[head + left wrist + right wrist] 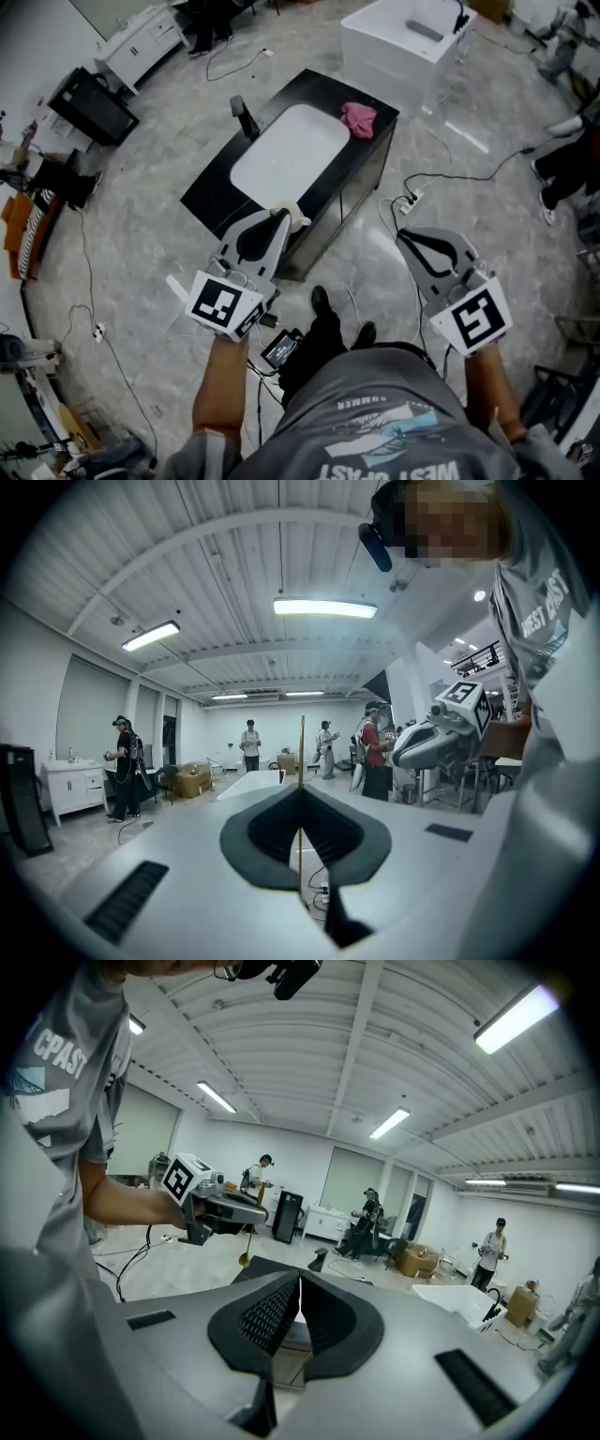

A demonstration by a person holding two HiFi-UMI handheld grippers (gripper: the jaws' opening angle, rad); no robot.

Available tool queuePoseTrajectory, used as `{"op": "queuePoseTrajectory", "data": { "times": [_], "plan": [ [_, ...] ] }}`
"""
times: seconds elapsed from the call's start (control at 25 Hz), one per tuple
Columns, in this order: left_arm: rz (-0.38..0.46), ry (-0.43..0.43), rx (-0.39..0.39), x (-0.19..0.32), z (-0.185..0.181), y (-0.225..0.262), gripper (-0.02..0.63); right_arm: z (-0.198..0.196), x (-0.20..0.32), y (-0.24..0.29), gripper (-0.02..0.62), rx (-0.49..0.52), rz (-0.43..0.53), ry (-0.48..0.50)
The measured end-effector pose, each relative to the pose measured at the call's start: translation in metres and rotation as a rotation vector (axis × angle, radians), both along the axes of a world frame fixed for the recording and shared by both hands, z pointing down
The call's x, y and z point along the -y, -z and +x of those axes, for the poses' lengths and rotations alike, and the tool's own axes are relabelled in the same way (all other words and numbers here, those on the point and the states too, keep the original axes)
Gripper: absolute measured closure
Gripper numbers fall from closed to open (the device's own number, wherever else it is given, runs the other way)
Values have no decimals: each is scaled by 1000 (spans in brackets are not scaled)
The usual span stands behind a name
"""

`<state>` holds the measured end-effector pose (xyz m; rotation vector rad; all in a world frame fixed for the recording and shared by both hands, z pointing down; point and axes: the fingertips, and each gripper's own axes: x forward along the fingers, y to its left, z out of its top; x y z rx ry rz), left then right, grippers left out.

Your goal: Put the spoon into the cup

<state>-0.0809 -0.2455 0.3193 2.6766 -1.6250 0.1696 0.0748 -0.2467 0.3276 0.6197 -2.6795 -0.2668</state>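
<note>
Status check from my end. The biggest thing in front of me is the black desk (361,155) with a white basin (286,150) sunk into it. There's a black faucet (246,117) at its far left edge and a pink cloth (359,118) by the far right corner.

Both grippers are held up off the desk. The left tongs (282,216) sit over the near corner, and the right tongs (405,234) are off to the right over bare floor, well apart from the desk.

The left tongs are clenched on the spoon (245,1257). It's a thin gold one, pinched by the handle and hanging bowl-down in the air. The right tongs are squeezed together with nothing between them.

So I'd call the pickup half done and the drop-off not started, since the spoon isn't in anything yet.

The annoying bit is that I can't pick out the cup for sure. There's a small pale thing (298,221) right at the left tips on the near edge of the desk that might be it, but it's too small to tell. What's left is to find the cup, line the spoon up over it, lower it and let go.
</note>
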Motion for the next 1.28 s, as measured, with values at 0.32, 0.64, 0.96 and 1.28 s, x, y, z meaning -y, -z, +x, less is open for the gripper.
{"op": "queuePoseTrajectory", "data": {
  "times": [0.32,0.64,0.96,1.28],
  "plan": [
    [-44,-37,-26,42,-28,-21,604,-39,36,-11,563,-20,-25,-20],
    [-97,-46,-32,72,-50,-50,604,-66,63,-36,563,-37,-71,-22],
    [-151,-43,-52,100,-68,-83,604,-85,85,-58,563,-60,-119,-21],
    [-207,-51,-79,118,-80,-130,604,-101,103,-83,563,-93,-162,-20]
  ]
}}
